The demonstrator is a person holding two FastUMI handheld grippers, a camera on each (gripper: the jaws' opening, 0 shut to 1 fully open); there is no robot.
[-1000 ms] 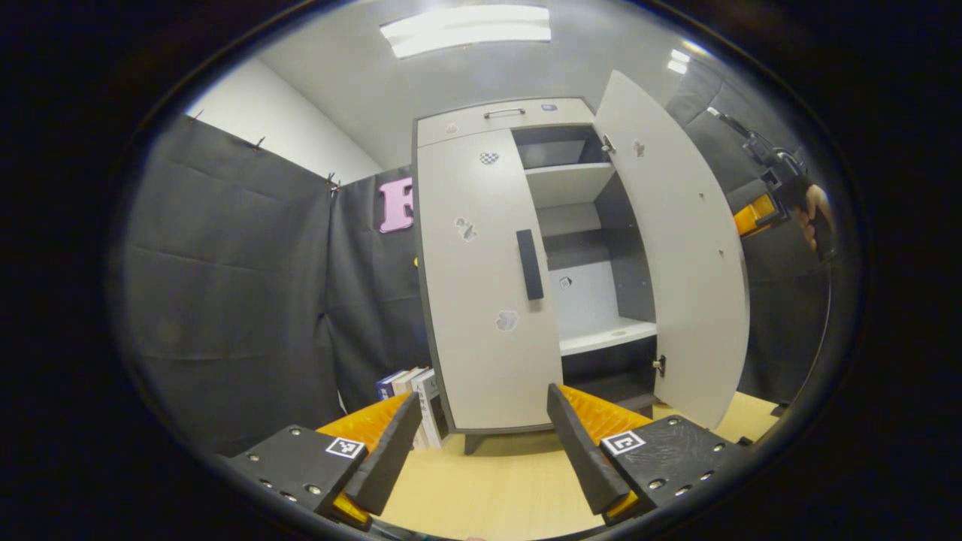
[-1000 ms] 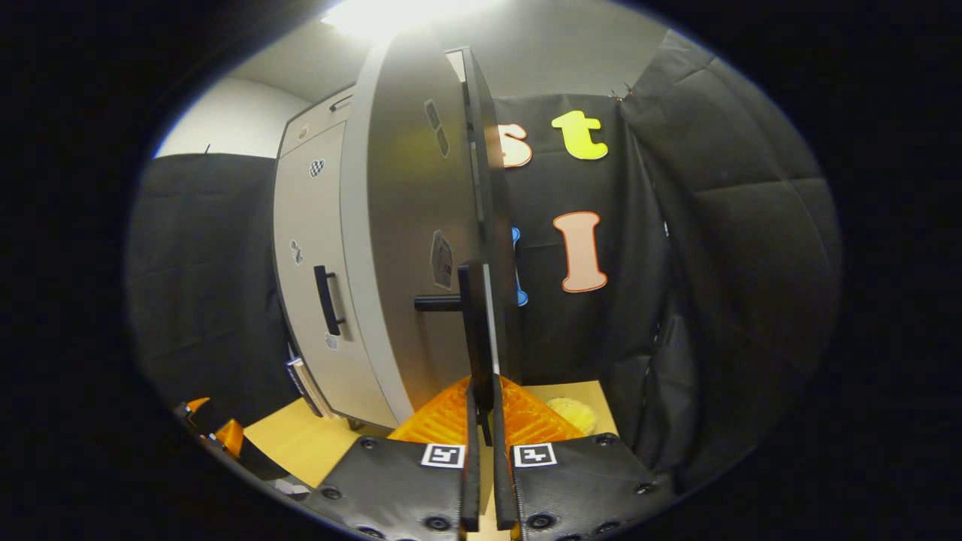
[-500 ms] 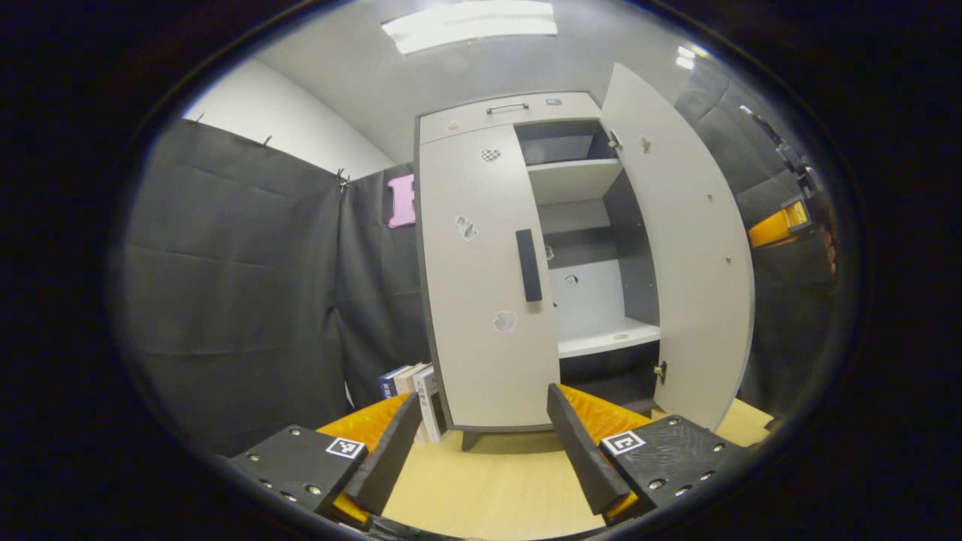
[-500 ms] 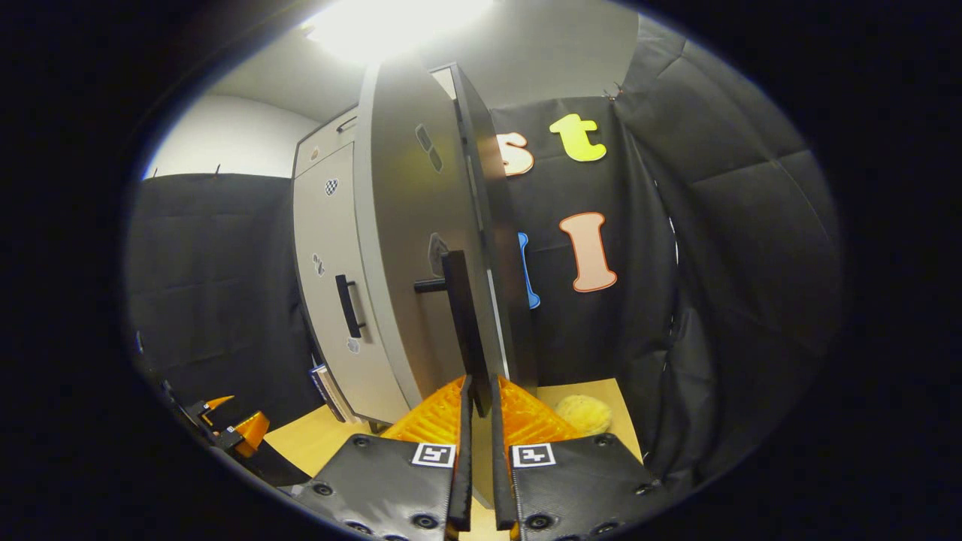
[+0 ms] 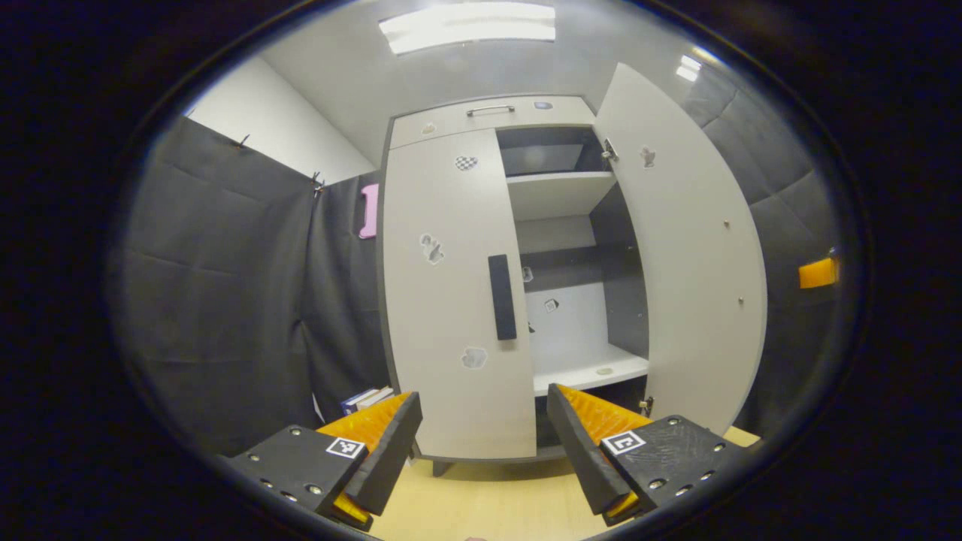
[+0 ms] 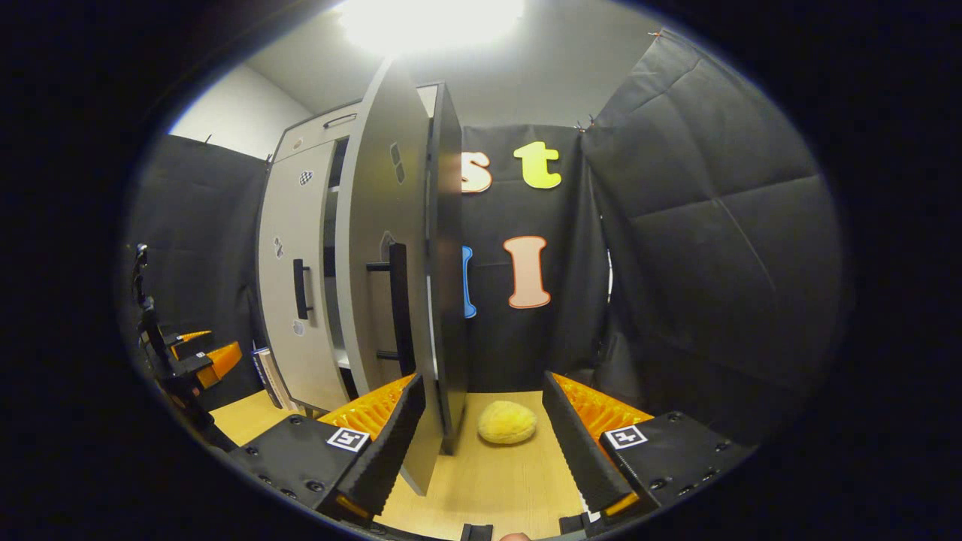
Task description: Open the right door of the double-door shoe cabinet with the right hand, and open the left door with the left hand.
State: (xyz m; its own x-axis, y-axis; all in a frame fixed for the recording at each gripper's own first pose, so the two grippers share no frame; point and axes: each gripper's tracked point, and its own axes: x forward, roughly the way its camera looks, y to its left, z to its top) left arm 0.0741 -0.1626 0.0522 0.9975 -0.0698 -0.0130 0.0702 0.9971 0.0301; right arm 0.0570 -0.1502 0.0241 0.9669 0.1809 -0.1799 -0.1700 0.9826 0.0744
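Cabinet: tall pale grey laminate shoe cabinet [image 5: 481,116] on the light wood floor [image 5: 481,503]. Right door [image 5: 688,255] swung wide, shelves exposed; left door [image 5: 451,300] shut, black bar handle [image 5: 502,297] untouched. No legible writing; small stickers on panels, square fiducial tags on both tongs. Left tongs [image 5: 481,443] spread, empty, facing left door. Right tongs [image 6: 481,443] spread, empty, near open door's edge [image 6: 449,263]. Yellow spongy lump [image 6: 507,421] on floor.

You are working in a staged recording booth, not a home: black cloth walls [image 5: 225,300] enclose a lone shoe cabinet [image 5: 458,300] under ceiling strip lighting [image 5: 466,26].
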